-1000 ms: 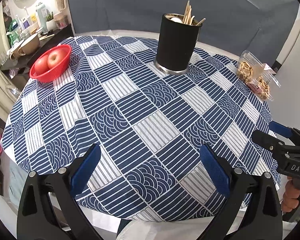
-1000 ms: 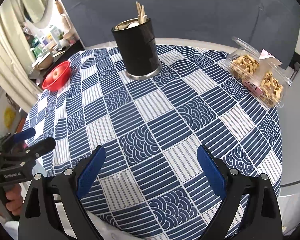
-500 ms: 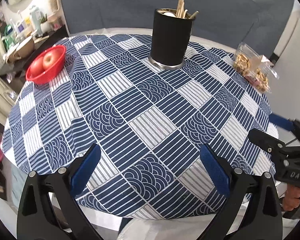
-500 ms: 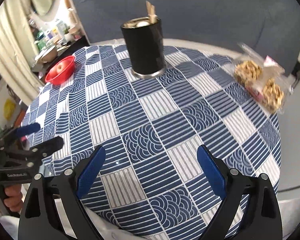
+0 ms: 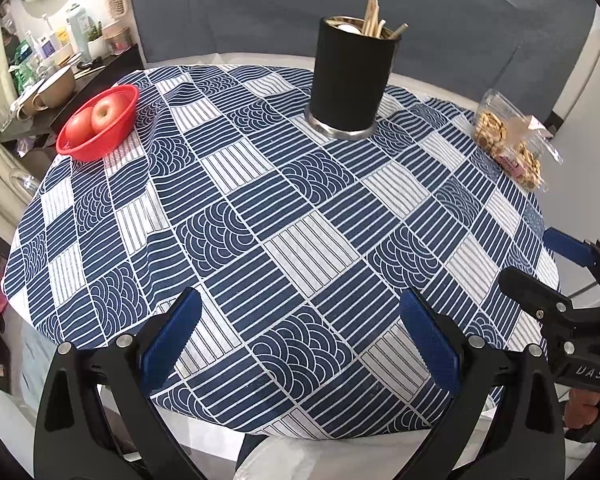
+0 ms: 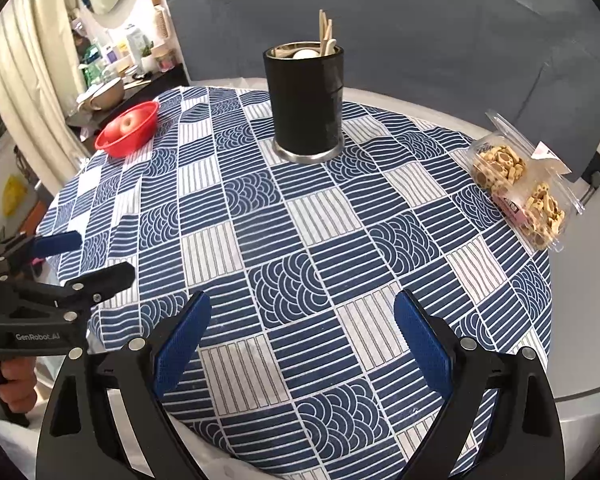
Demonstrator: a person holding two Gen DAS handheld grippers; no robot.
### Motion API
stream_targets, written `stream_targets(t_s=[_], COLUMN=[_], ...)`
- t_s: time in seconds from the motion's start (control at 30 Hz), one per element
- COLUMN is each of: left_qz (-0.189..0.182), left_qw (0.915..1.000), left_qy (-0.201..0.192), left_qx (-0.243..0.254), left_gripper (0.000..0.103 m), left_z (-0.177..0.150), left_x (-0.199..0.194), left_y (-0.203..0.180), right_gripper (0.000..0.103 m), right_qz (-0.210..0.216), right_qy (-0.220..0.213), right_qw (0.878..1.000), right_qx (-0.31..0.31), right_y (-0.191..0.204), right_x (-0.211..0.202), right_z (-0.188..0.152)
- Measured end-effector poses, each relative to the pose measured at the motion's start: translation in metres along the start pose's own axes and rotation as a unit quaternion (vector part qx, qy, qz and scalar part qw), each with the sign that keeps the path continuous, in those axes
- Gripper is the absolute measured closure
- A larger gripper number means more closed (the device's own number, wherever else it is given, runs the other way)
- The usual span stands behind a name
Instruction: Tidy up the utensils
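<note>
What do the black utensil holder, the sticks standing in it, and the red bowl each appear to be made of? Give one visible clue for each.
Utensil holder: probably metal in a matte black sleeve or coating; a shiny silver band shows at its base and rim.
Sticks: likely wood or bamboo; pale tan, dull, straight.
Red bowl: probably plastic; uniform bright red with a soft sheen and thin rim.

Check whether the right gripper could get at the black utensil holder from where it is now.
Probably yes. The right gripper is open and empty, and only bare tablecloth lies between it and the black utensil holder. The snack box sits off to the side.
</note>
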State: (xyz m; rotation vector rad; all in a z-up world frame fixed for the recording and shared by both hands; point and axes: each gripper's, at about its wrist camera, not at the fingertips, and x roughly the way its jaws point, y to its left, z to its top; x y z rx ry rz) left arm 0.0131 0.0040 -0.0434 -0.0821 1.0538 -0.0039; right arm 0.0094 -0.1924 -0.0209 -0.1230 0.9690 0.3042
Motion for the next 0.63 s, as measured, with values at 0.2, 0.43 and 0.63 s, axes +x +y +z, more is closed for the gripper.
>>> stream_targets(t_s=[0.2, 0.43, 0.63], left_qz=[-0.006, -0.029, -0.030], left_qw=[1.0000, 0.9994, 0.9991], left_qy=[0.004, 0.015, 0.016], left_qx=[-0.002, 0.015, 0.024], left_gripper=[0.006, 0.006, 0.006], left_z=[0.000, 0.005, 0.025], left_x=[0.002, 0.003, 0.008], left_y=[0.001, -0.004, -0.004], right_gripper=[0.015, 0.015, 0.015], right_qz=[-0.007, 0.006, 0.032], right_qy=[-0.002, 0.009, -0.004], right_qw=[1.000, 1.000, 0.997], right_qx=[0.011, 0.022, 0.066], right_y=[-0.005, -0.013, -0.031], right_x=[-0.001, 0.000, -0.005], right_z=[0.000, -0.003, 0.011])
